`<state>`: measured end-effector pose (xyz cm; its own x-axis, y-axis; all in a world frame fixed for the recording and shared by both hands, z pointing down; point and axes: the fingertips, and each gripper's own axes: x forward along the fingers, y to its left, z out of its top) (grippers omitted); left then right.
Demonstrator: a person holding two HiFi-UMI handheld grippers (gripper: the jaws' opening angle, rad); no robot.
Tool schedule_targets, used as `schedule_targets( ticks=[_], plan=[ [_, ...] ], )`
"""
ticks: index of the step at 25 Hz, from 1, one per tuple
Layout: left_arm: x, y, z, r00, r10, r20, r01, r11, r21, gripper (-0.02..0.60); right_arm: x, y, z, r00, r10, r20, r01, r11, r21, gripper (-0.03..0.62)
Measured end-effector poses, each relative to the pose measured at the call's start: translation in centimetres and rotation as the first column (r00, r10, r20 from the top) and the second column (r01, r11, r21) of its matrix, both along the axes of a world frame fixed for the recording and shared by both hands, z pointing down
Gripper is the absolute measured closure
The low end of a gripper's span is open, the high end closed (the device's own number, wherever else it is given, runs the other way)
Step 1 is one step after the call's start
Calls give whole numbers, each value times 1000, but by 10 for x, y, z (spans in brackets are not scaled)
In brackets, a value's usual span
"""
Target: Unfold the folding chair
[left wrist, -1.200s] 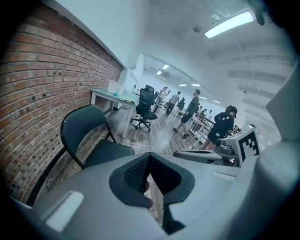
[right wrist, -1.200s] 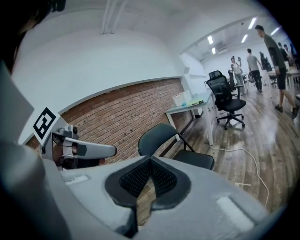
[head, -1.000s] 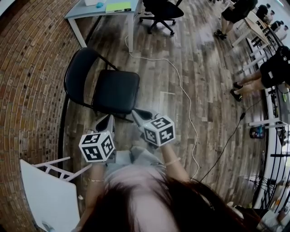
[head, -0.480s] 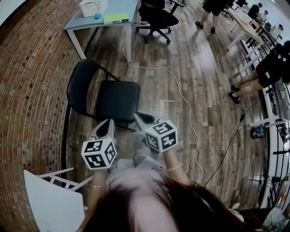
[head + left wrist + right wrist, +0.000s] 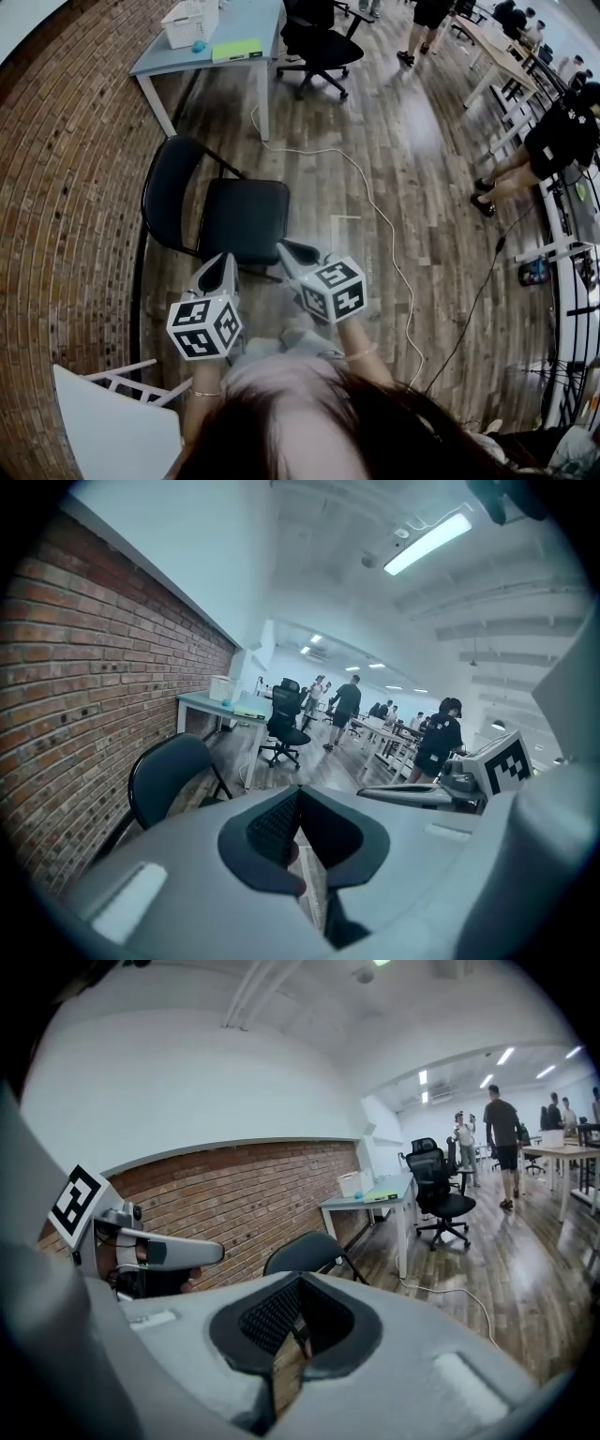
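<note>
The black folding chair stands unfolded on the wooden floor beside the brick wall, seat flat and backrest toward the wall. Its backrest also shows in the left gripper view and in the right gripper view. My left gripper is shut and holds nothing, just short of the seat's near edge. My right gripper is shut as well and empty, its tips over the seat's near right corner. Both hang above the floor, apart from the chair.
A light blue table with a white basket stands beyond the chair, a black office chair next to it. A white cable runs across the floor. A white board lies near left. People stand and sit at the right.
Both grippers have risen a little and stay shut. The view has tilted so that the chair and the table sit lower in the frame; the chair itself has not moved.
</note>
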<state>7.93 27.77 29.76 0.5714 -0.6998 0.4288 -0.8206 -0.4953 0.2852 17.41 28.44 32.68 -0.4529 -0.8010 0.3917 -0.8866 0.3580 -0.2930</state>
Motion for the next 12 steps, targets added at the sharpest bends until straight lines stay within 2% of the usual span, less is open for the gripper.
schedule_targets(
  ticks=[12],
  plan=[
    [2,-3,7,1000,21,-8,-22,999,-24,581,-1,-1,9,1000,0,-25,0,1000,-16,594]
  ],
)
